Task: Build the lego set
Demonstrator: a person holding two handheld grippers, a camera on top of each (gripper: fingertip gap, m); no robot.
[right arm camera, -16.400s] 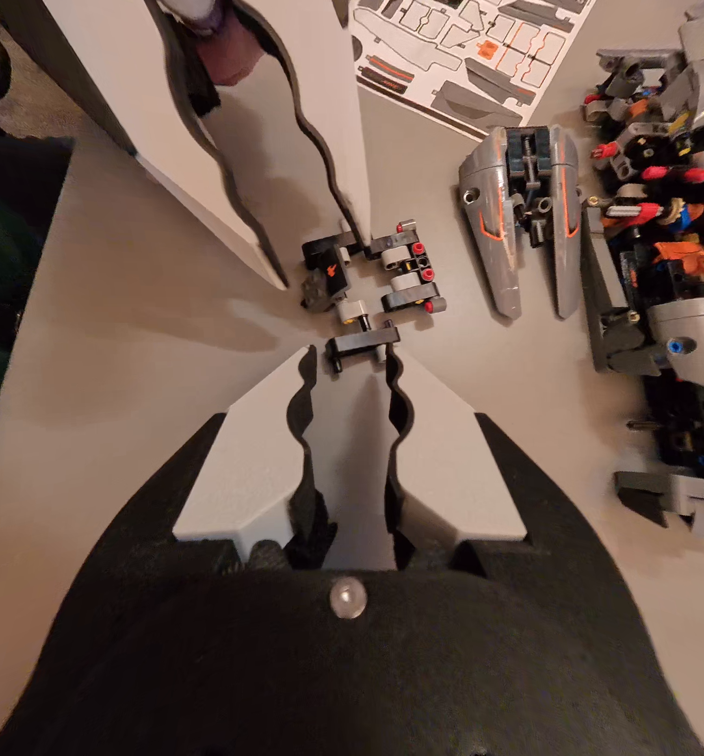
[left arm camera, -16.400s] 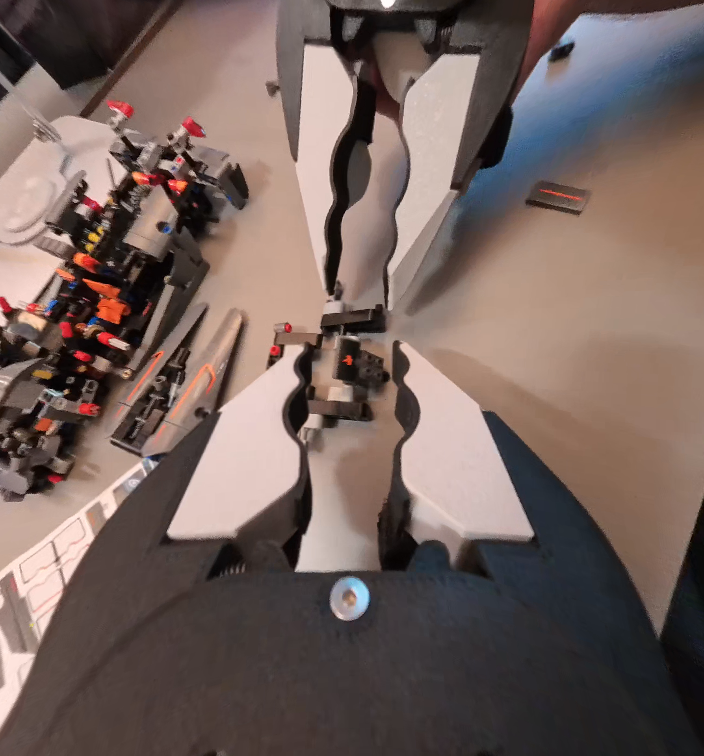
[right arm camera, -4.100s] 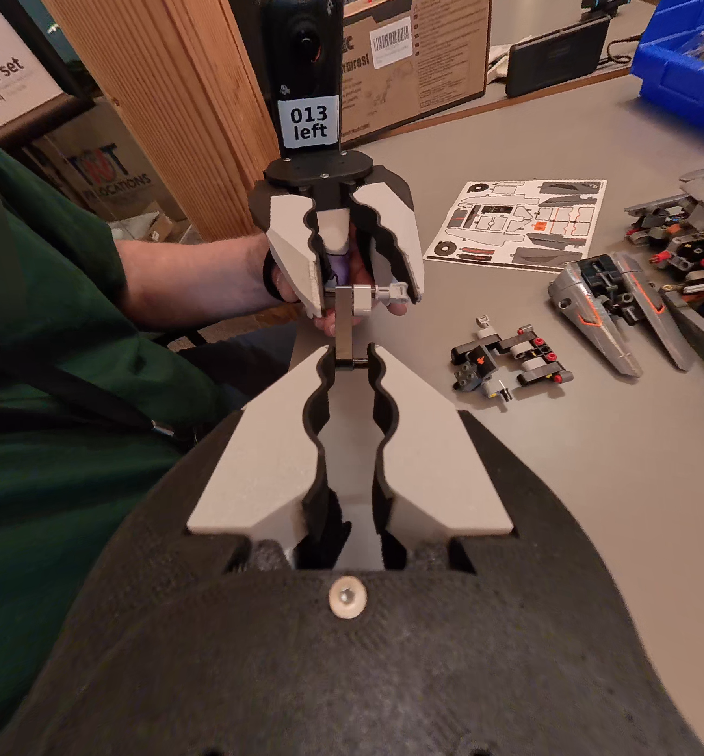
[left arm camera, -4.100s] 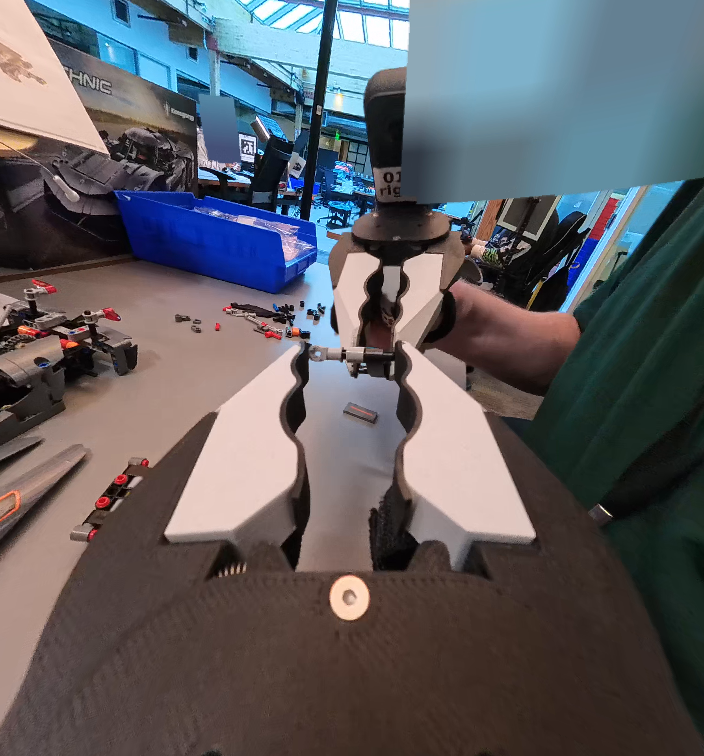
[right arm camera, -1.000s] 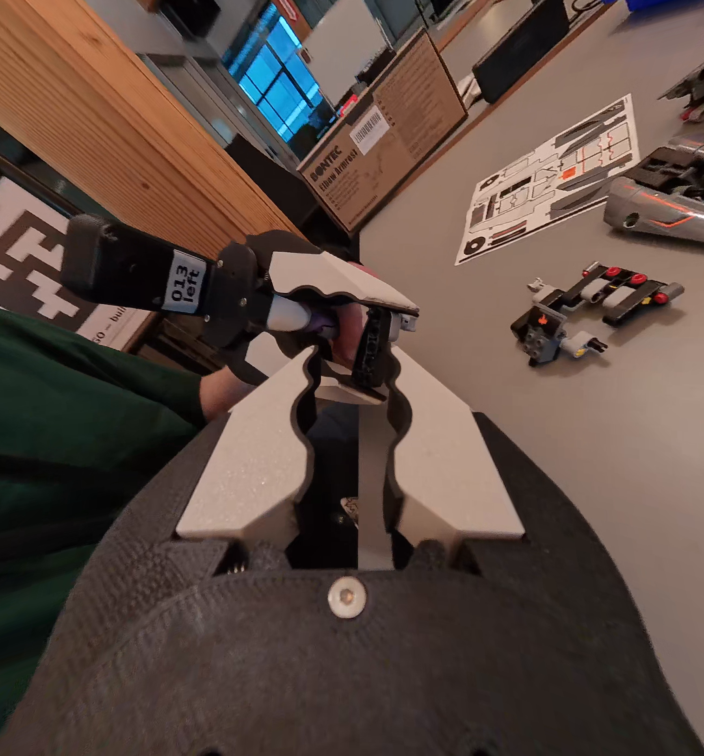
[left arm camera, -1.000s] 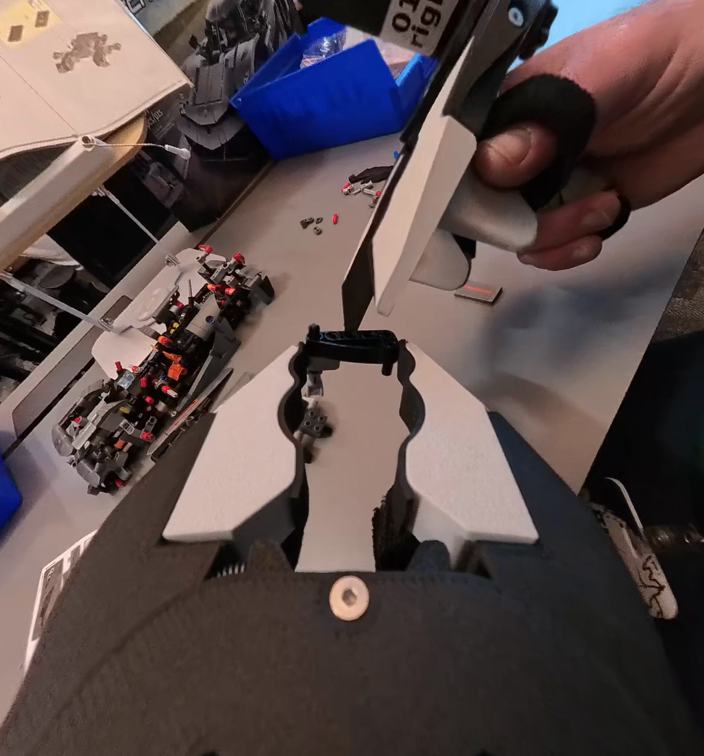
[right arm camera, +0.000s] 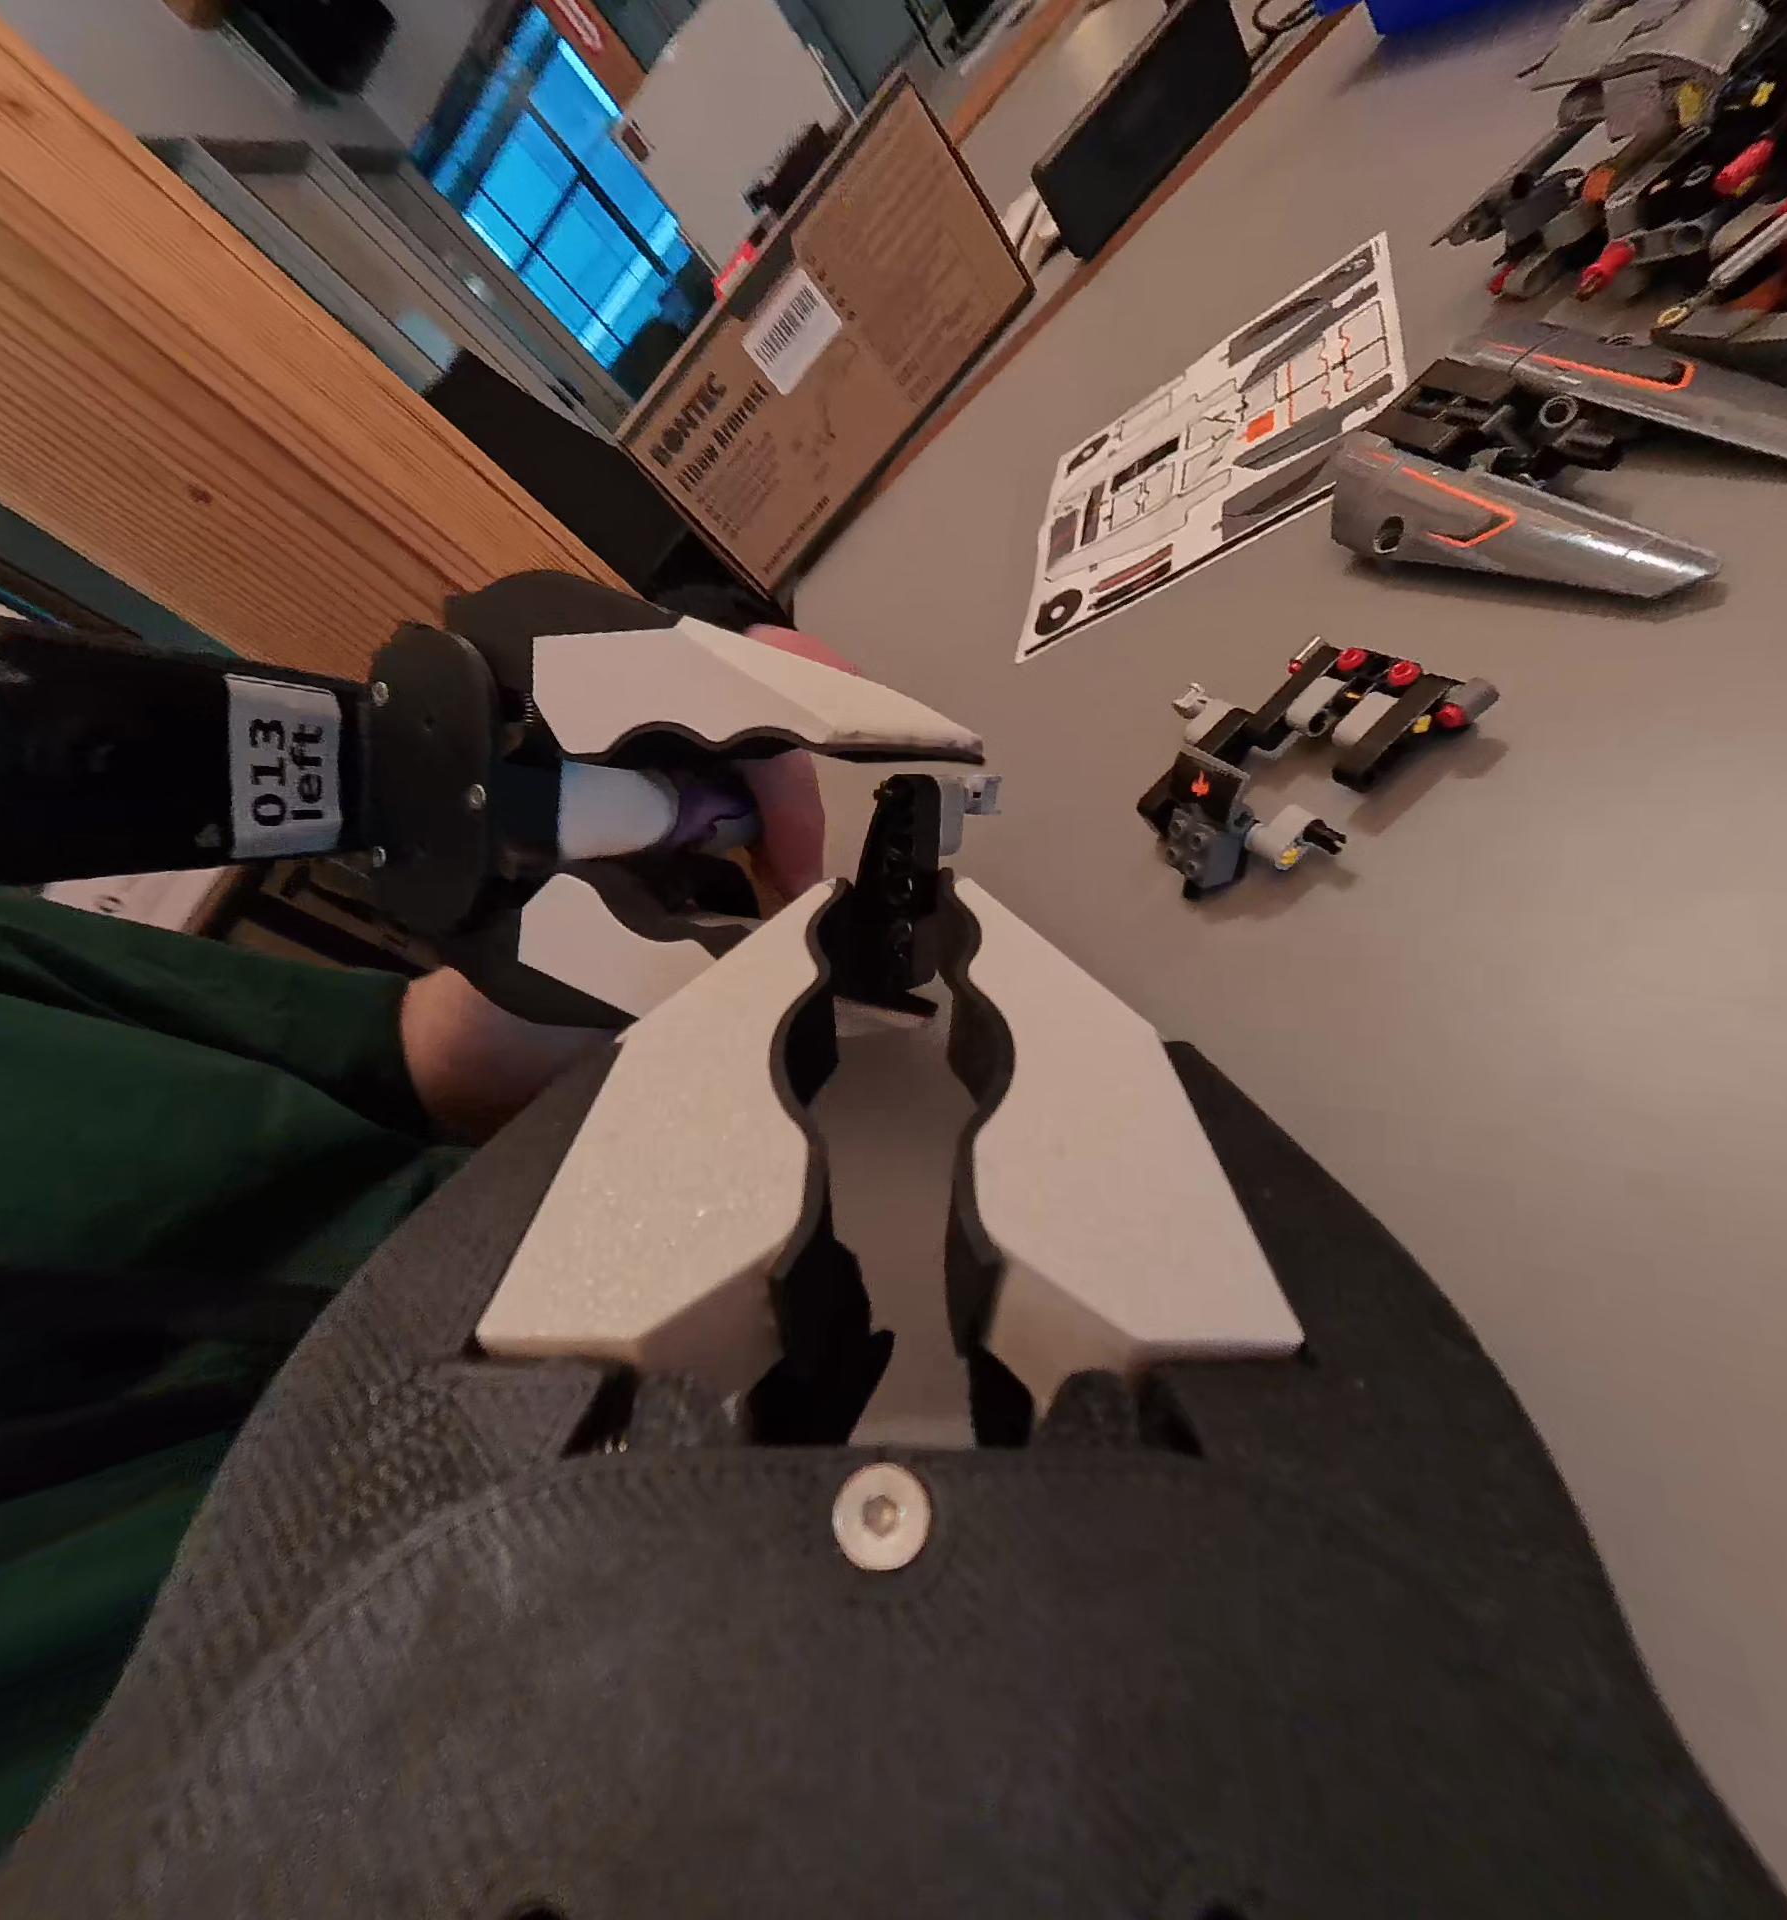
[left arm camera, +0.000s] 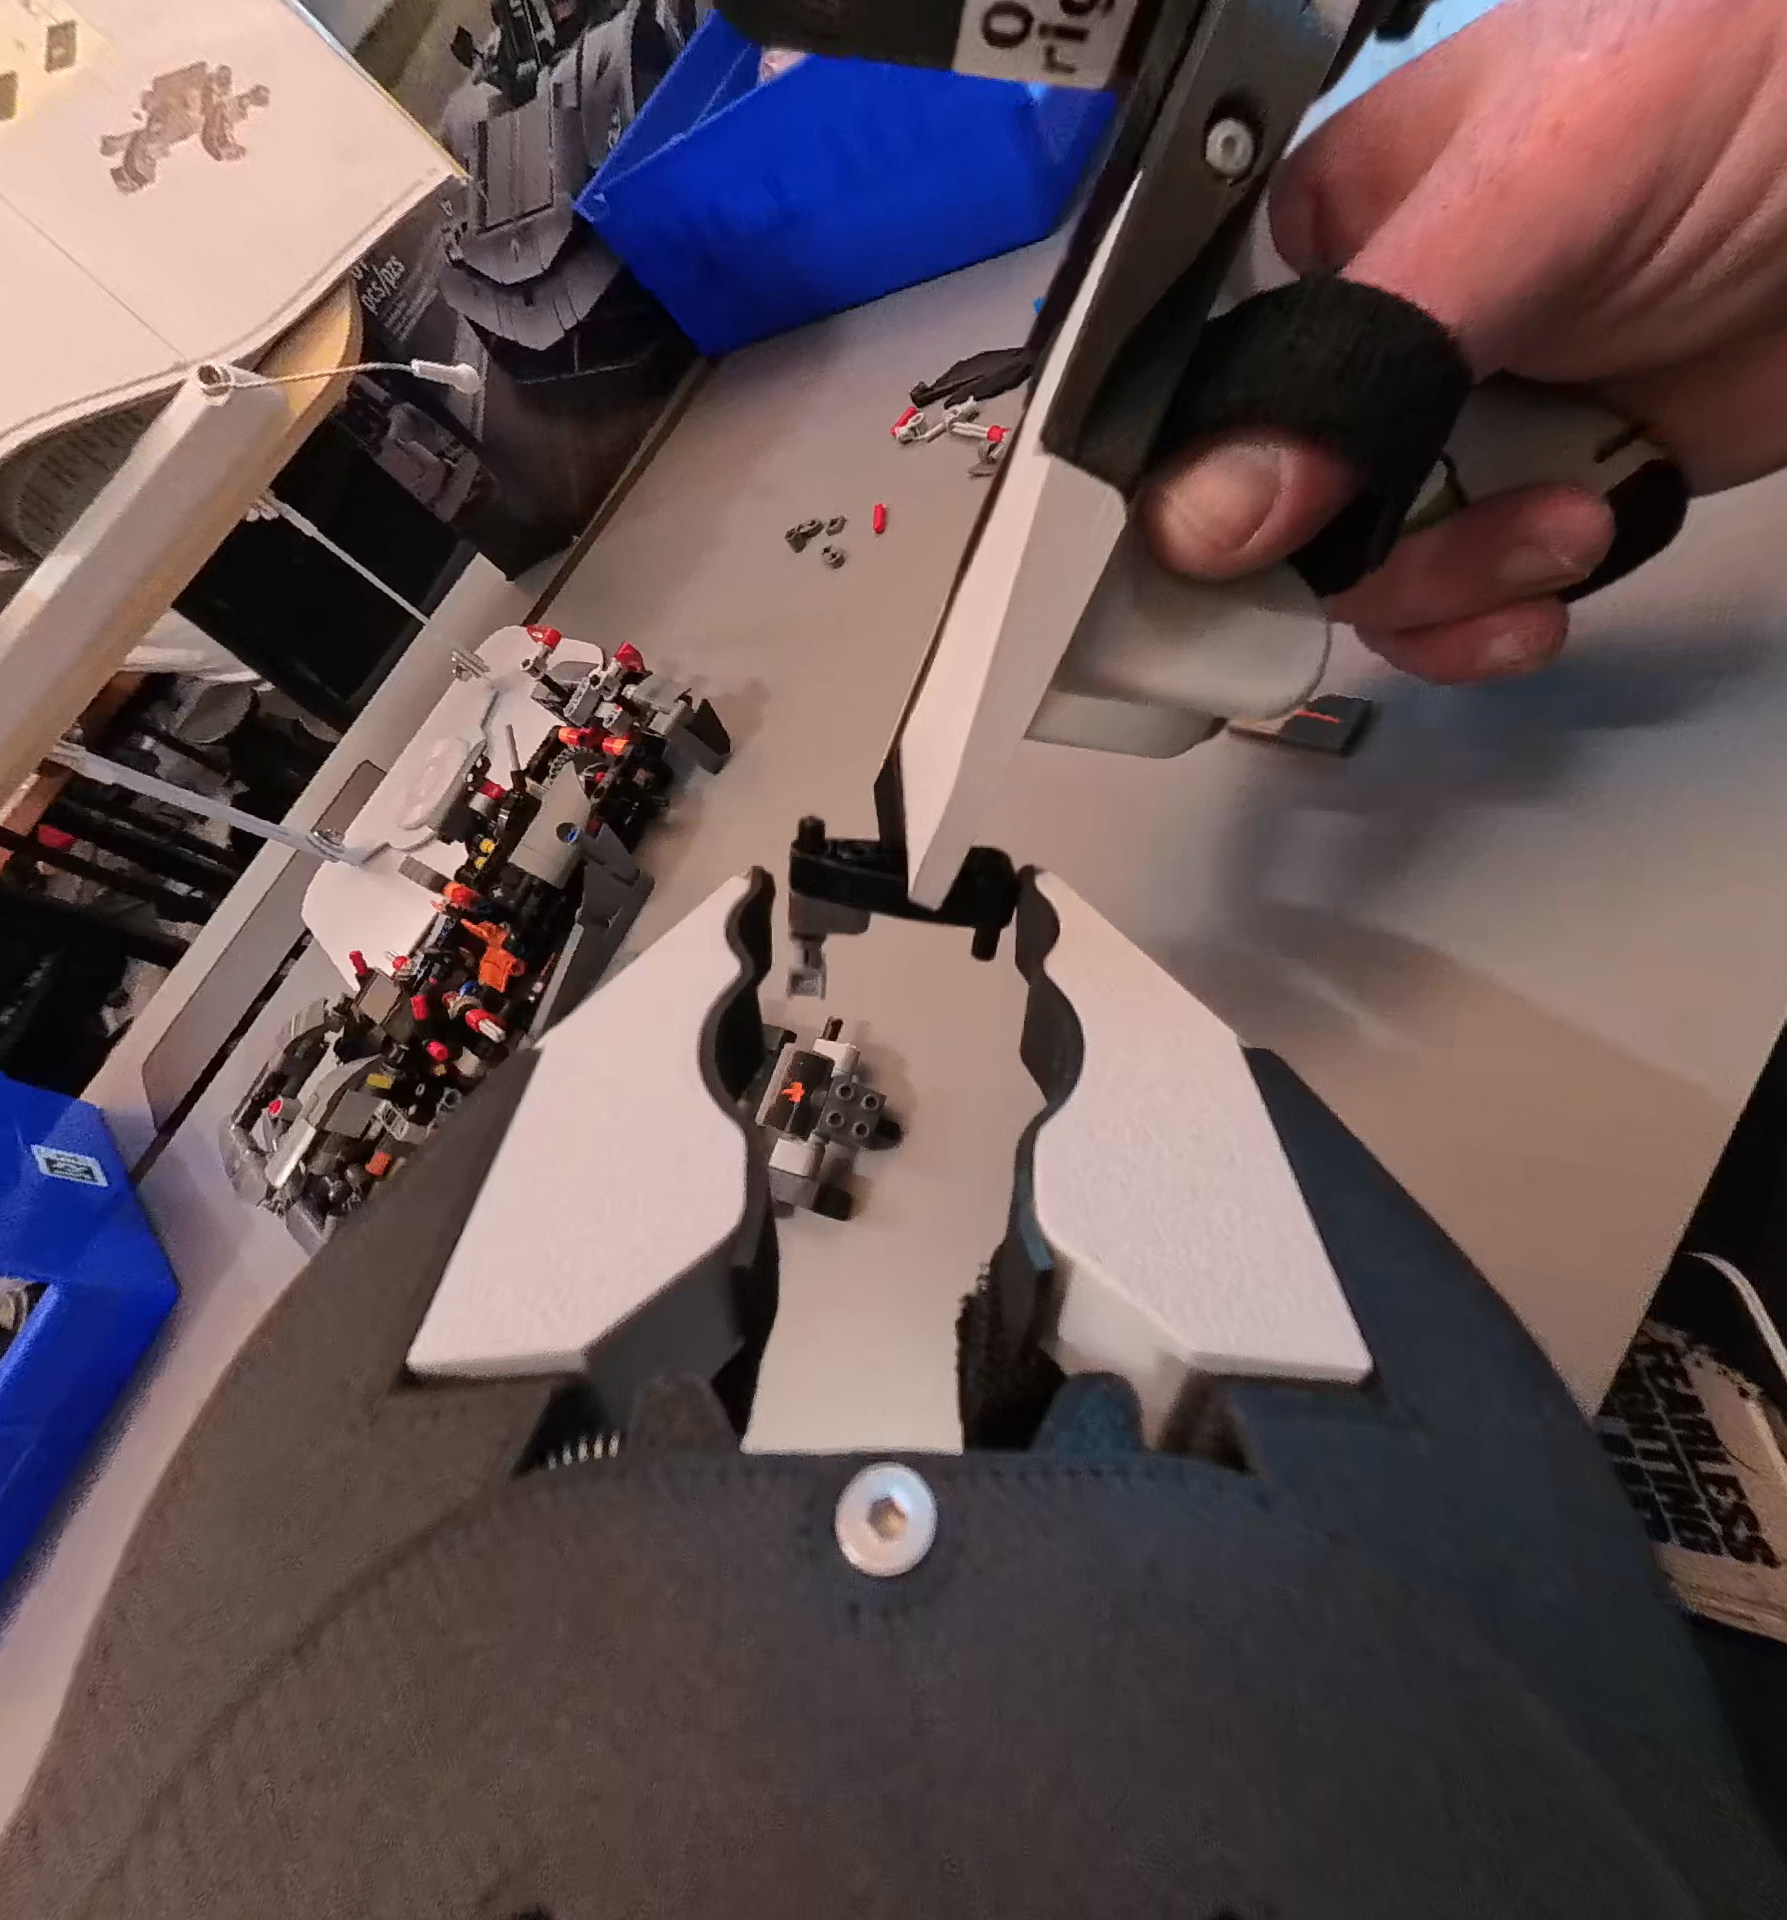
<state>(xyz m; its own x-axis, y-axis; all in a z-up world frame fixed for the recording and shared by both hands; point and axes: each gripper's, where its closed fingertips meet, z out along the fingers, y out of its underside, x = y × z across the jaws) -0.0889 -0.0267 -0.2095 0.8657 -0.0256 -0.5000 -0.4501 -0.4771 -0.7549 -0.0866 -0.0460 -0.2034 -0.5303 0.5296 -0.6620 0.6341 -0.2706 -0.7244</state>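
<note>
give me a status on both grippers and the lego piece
Right gripper shut on black beam. Left gripper open around it. Small subassembly on table below.

Dim warm indoor light, soft shadows, wide-angle edge distortion, slight motion blur

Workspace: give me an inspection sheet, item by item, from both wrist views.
Surface: grey table, matte.
Job's things: black beam piece held in the air; small sub-assembly lying on the table; large partly built model; grey winged panel section.
Clutter: sticker sheet; loose small parts; blue bin; cardboard box.
Grippers: right gripper shut on the black beam piece; left gripper spans the same piece, contact unclear.
Cables: thin white cord by the open booklet.
Surroundings: wooden panel.
</note>
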